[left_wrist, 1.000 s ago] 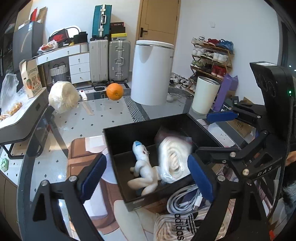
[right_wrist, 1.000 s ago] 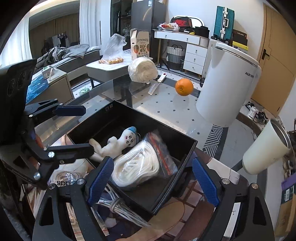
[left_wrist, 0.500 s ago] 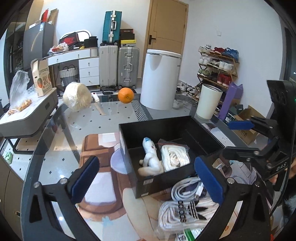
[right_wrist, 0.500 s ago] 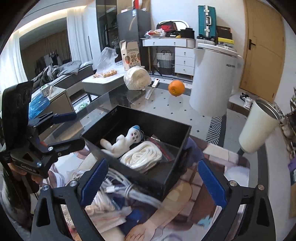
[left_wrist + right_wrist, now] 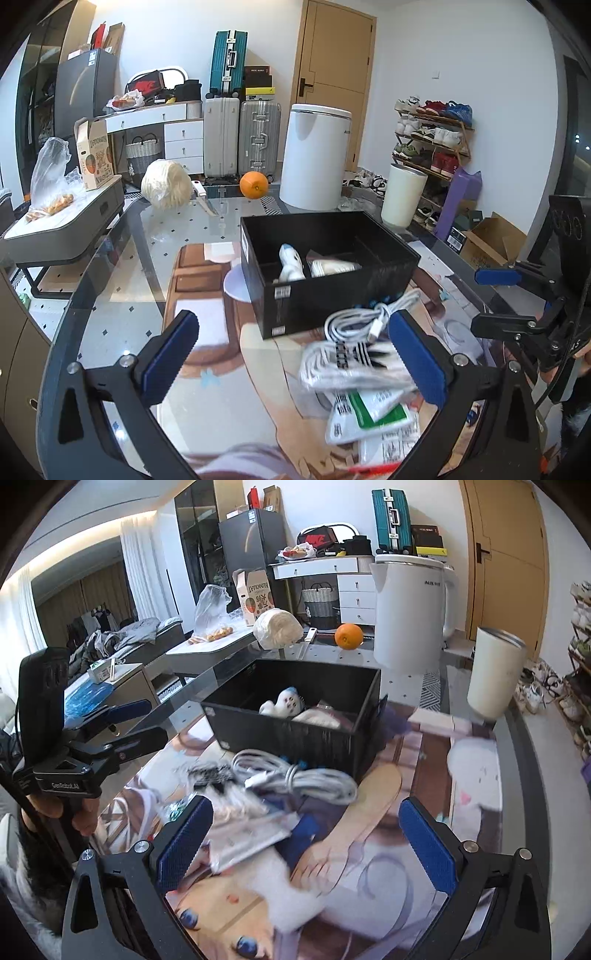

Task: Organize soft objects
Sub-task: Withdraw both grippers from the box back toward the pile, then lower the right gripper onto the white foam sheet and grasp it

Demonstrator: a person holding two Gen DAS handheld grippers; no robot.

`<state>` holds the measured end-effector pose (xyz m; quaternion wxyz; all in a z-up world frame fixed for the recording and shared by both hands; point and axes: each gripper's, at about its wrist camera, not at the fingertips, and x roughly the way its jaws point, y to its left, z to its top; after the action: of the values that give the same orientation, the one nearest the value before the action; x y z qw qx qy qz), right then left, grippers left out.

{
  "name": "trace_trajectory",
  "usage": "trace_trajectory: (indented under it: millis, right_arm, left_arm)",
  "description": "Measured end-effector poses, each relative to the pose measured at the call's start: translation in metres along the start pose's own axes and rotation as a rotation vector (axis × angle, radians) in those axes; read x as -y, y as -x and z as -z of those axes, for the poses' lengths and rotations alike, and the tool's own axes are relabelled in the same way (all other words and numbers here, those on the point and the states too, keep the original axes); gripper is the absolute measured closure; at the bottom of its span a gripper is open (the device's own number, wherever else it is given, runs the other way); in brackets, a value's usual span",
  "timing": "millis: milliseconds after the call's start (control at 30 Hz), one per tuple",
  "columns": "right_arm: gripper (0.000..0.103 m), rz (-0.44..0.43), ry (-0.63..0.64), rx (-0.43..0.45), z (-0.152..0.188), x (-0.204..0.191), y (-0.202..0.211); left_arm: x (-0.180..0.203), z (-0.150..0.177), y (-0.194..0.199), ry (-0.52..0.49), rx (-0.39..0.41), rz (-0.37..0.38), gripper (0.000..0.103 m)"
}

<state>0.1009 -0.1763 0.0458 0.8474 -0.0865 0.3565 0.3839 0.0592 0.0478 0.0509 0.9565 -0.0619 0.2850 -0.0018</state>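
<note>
A black box stands on the glass table. In it lie a white plush doll and a bagged white cord bundle. In front of the box lie a coiled white cable, an adidas bag and flat packets. My left gripper is open and empty, back from the box. My right gripper is open and empty, above the packets.
An orange, a knife and a wrapped white ball sit at the table's far side. A white cup stands right of the box. A printed mat covers the table.
Both grippers have pulled back and away from the box, empty. The bagged cord bundle now lies in the box beside the doll.
</note>
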Motion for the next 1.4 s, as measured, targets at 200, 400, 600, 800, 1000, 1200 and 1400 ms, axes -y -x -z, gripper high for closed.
trace_trajectory:
  millis: [200,400,600,800,1000,1200,1400]
  right_arm:
    - [0.001,0.007,-0.027,-0.001,0.018,-0.005,0.006]
    - [0.001,0.019,-0.064,-0.023,0.031,-0.007,-0.002]
    - [0.001,0.022,-0.076,-0.056,0.043,-0.011,-0.010]
    - [0.001,0.035,-0.084,-0.093,0.050,-0.014,-0.022]
    - [0.001,0.046,-0.057,-0.111,0.053,-0.022,-0.028]
    - [0.001,0.086,-0.051,-0.121,0.054,-0.019,-0.027]
    - [0.001,0.115,-0.063,-0.133,0.057,-0.007,-0.027]
  left_arm:
    - [0.004,0.014,0.007,0.002,-0.005,-0.014,0.000]
    - [0.010,0.023,0.012,-0.012,-0.004,-0.022,0.000]
    - [0.014,0.039,0.011,-0.003,-0.030,-0.006,0.000]
    - [0.018,0.051,0.008,-0.001,-0.053,0.000,0.000]
    - [0.024,0.056,0.006,-0.013,-0.067,0.017,0.000]
    - [0.029,0.059,0.005,-0.030,-0.086,0.039,0.000]
    - [0.029,0.060,0.003,-0.024,-0.101,0.062,0.000]
